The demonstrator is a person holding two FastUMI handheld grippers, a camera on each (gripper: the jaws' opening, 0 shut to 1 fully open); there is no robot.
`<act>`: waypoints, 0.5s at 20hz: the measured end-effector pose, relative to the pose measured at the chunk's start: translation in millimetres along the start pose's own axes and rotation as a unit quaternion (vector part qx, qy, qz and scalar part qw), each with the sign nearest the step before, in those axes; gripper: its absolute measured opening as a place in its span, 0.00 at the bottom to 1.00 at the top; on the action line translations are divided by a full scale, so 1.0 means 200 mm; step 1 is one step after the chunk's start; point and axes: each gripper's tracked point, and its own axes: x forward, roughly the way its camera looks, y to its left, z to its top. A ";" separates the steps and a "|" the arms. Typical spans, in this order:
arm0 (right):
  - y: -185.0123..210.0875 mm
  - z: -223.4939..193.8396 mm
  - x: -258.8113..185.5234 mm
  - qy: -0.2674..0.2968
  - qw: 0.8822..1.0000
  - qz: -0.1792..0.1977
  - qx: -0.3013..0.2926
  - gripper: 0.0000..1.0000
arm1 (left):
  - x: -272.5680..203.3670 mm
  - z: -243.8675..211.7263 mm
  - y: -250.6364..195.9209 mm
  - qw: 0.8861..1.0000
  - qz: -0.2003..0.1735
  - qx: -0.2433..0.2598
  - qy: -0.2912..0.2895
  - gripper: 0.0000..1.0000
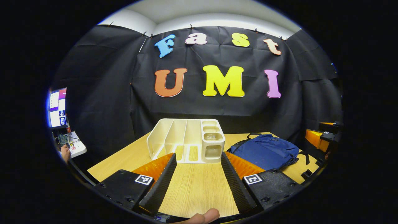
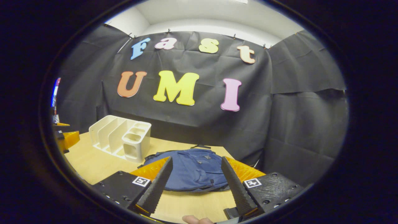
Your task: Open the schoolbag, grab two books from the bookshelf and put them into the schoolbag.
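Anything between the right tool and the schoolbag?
Nothing visible. The right tool is open and points straight at the blue schoolbag, which lies flat on the wooden table. The white bookshelf stands off to the side.

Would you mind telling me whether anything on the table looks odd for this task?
Yes: the white bookshelf stands with no books visible in its slots, though two should come from it. The blue schoolbag lies flat beside it, apparently unopened.
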 end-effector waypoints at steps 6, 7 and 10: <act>-0.03 0.16 -0.15 -0.044 0.999 -0.022 0.015 0.98 | -0.12 0.13 0.11 0.999 -0.009 -0.027 -0.027 0.90; -0.03 0.19 -0.19 -0.055 0.998 -0.022 0.016 0.96 | -0.13 0.14 0.13 0.999 -0.009 -0.030 -0.030 0.90; -0.07 0.26 -0.27 -0.082 0.996 -0.039 0.009 0.98 | -0.16 0.14 0.18 0.999 -0.009 -0.032 -0.025 0.90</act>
